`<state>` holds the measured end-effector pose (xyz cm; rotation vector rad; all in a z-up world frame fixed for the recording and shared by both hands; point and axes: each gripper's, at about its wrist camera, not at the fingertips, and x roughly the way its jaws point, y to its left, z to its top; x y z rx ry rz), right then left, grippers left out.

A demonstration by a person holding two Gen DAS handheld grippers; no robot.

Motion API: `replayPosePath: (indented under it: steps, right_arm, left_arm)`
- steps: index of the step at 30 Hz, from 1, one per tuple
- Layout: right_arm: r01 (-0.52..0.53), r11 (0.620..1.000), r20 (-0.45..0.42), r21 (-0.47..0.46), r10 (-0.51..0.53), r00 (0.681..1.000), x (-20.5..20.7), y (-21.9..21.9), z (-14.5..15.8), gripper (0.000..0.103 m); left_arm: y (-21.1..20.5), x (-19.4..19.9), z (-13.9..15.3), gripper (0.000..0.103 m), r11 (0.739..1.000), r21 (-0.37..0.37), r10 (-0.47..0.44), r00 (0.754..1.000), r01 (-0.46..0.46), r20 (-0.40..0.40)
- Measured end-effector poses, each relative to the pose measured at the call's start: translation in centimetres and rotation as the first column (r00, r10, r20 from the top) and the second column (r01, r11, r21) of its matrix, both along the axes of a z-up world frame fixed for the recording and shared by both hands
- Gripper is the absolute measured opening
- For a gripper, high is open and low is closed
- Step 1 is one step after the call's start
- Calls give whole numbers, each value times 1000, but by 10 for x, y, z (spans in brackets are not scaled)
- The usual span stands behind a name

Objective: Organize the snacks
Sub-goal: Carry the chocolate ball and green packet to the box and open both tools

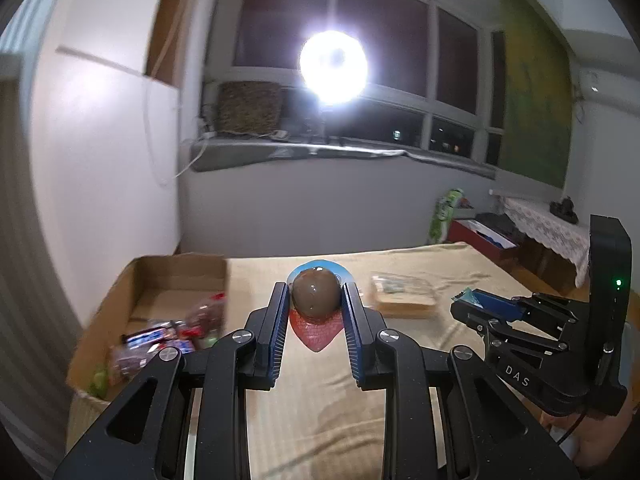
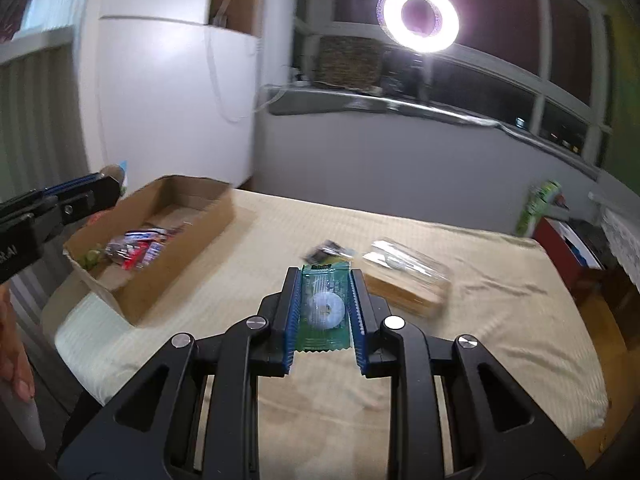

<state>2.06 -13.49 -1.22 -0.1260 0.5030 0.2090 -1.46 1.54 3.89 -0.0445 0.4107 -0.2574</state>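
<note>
My left gripper (image 1: 315,292) is shut on a brown ball snack in a blue and red blister pack (image 1: 315,294), held above the bed just right of the cardboard box (image 1: 184,268). The box holds several wrapped snacks (image 1: 168,336). My right gripper (image 2: 325,280) is shut on a green packet with a white ring candy (image 2: 325,308), held above the bed. It shows at the right in the left wrist view (image 1: 466,300). The box also shows in the right wrist view (image 2: 200,216), to the left of my right gripper.
A clear plastic box with a tan base (image 2: 404,276) lies on the beige bed (image 2: 500,320), with a small dark packet (image 2: 328,252) beside it. A ring light (image 2: 418,20) glares from the windowsill. A red crate (image 2: 560,240) stands past the bed's right edge.
</note>
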Motion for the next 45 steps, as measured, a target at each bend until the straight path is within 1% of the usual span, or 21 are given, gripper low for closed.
replayPosePath:
  steps: [4, 8, 13, 18, 20, 22, 26, 29, 34, 35, 37, 38, 39, 40, 41, 43, 45]
  right_arm:
    - [-99, 995, 5, -12, 99, 995, 12, 54, 4, 24]
    - [-212, 977, 15, -12, 212, 977, 18, 108, 10, 24]
    - [-298, 955, 38, 5, 298, 954, 22, 143, 22, 24]
    - [-335, 942, 49, 18, 334, 941, 35, 158, 27, 24]
    - [-344, 939, 42, 26, 343, 938, 43, 165, 23, 24]
    - [-352, 936, 24, 31, 351, 936, 53, 168, 15, 24]
    - [-365, 930, -37, 48, 366, 930, 81, 176, -15, 24]
    - [-375, 925, -76, 59, 379, 922, 98, 181, -35, 24]
    - [-383, 921, -102, 71, 389, 916, 118, 186, -55, 26]
    - [-380, 922, -104, 72, 386, 917, 121, 187, -58, 33]
    - [-356, 932, -98, 65, 361, 927, 126, 188, -59, 44]
    - [-347, 935, -91, 70, 353, 931, 125, 185, -58, 48]
    - [-342, 936, -88, 77, 348, 933, 125, 182, -56, 50]
    - [-337, 938, -83, 75, 343, 936, 125, 180, -53, 51]
    - [-334, 940, -74, 70, 339, 938, 121, 178, -50, 51]
    - [-334, 940, -64, 65, 338, 939, 113, 176, -44, 51]
    - [-332, 942, -54, 52, 334, 941, 104, 176, -38, 51]
  left_arm:
    - [47, 1, -4, 25, 997, -14, 77, 997, -77, -8]
    - [89, -2, -2, 25, 987, -20, 158, 987, -159, -7]
    - [113, -8, 5, 25, 975, -20, 223, 975, -223, 2]
    - [125, -4, 14, 25, 966, -21, 259, 966, -259, 20]
    - [128, 2, 14, 25, 964, -18, 264, 964, -264, 18]
    - [129, 12, 9, 25, 965, -20, 262, 965, -262, 0]
    - [131, 36, -14, 24, 966, -26, 254, 965, -256, -59]
    - [135, 56, -39, 25, 966, -35, 251, 959, -257, -129]
    - [138, 70, -62, 25, 964, -36, 251, 949, -263, -192]
    - [138, 70, -65, 26, 964, -33, 253, 947, -265, -200]
    - [137, 72, -70, 30, 957, -20, 280, 937, -290, -211]
    - [138, 71, -69, 45, 951, -13, 301, 931, -310, -209]
    - [142, 72, -70, 52, 945, -12, 318, 926, -327, -203]
    - [145, 69, -67, 62, 935, -24, 343, 921, -353, -187]
    - [147, 66, -64, 66, 936, -55, 333, 925, -348, -180]
    - [150, 59, -59, 72, 930, -64, 348, 922, -363, -172]
    - [149, 52, -52, 72, 929, -60, 353, 924, -364, -148]
